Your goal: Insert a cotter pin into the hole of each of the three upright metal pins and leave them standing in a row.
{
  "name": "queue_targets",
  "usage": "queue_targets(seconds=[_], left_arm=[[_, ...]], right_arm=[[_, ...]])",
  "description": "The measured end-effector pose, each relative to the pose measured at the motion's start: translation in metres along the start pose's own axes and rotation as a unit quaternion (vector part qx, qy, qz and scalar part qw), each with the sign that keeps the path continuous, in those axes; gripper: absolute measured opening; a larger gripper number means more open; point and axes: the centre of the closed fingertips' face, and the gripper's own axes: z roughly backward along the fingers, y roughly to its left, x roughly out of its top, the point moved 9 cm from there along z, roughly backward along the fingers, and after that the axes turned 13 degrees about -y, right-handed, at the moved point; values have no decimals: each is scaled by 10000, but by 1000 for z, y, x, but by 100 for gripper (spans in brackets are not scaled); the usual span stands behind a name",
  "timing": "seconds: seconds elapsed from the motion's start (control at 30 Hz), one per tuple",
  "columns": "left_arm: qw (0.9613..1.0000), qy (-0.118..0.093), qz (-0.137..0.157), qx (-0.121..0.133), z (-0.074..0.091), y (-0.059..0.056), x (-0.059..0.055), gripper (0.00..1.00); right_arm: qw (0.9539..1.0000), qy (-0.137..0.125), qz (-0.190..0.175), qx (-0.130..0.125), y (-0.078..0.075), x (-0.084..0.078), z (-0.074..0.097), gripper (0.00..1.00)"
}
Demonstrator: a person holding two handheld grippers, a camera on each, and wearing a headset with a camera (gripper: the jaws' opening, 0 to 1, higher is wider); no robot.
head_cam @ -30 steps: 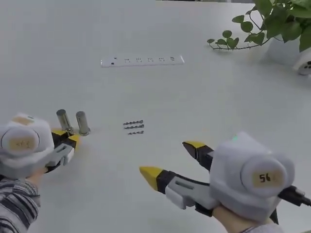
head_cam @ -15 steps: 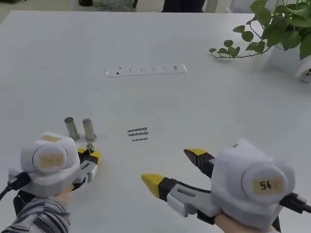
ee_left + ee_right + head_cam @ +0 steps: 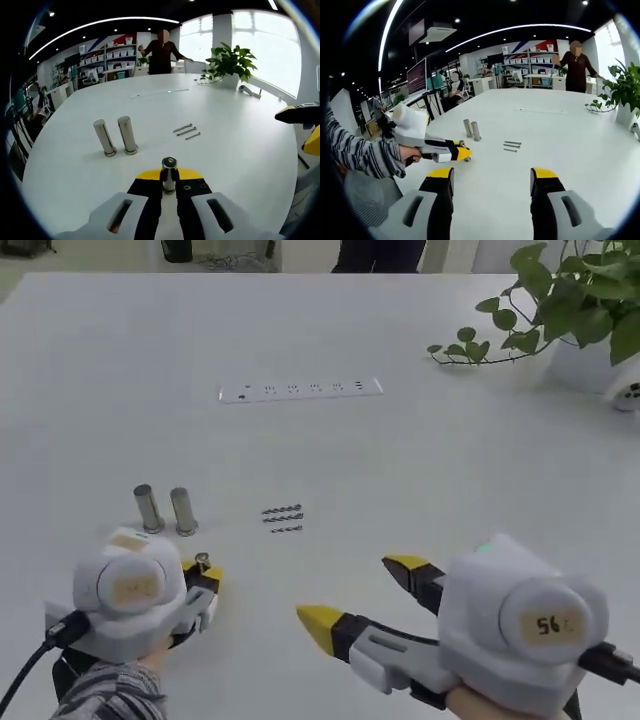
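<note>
The left claw [image 3: 203,578] is closed on one metal pin [image 3: 203,562], which stands upright between its yellow-tipped jaws. In the left gripper view the pin's round top [image 3: 169,163] rises just above the jaw tips. Whether its foot touches the white surface [image 3: 450,460] cannot be told.

Just beyond the left claw, a second metal pin [image 3: 148,508] and a third metal pin [image 3: 183,511] stand upright side by side on the surface, close together but apart. They are well clear of the held one.

To their right lie the three cotter pins [image 3: 283,519], flat, parallel and closely stacked. They are near the standing pins and ahead of both claws, and neither claw touches them.

The right claw [image 3: 360,590] hangs over the near part of the surface with its jaws spread wide and nothing between them. The cotter pins lie ahead of it and a little to its left.

In the right gripper view the left claw [image 3: 456,152] comes in from the left, with the cotter pins [image 3: 512,146] beyond.

Farther back, a power strip [image 3: 300,390] lies flat, and a potted plant [image 3: 570,290] stands at the far right corner.
</note>
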Motion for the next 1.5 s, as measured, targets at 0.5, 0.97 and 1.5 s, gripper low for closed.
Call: queue_targets(seconds=[0.5, 0.97, 1.5], left_arm=[[9999, 52, -109, 35, -3, 1, -2, 8], [9997, -176, 112, -120, 7, 2, 11, 37], [9996, -177, -136, -195, 38, 5, 17, 50]], right_arm=[[9999, 84, -69, -11, -2, -4, -1, 58], [9988, 340, 269, 219, -18, 3, -13, 55], [9677, 1500, 1325, 1532, -39, 19, -79, 32]])
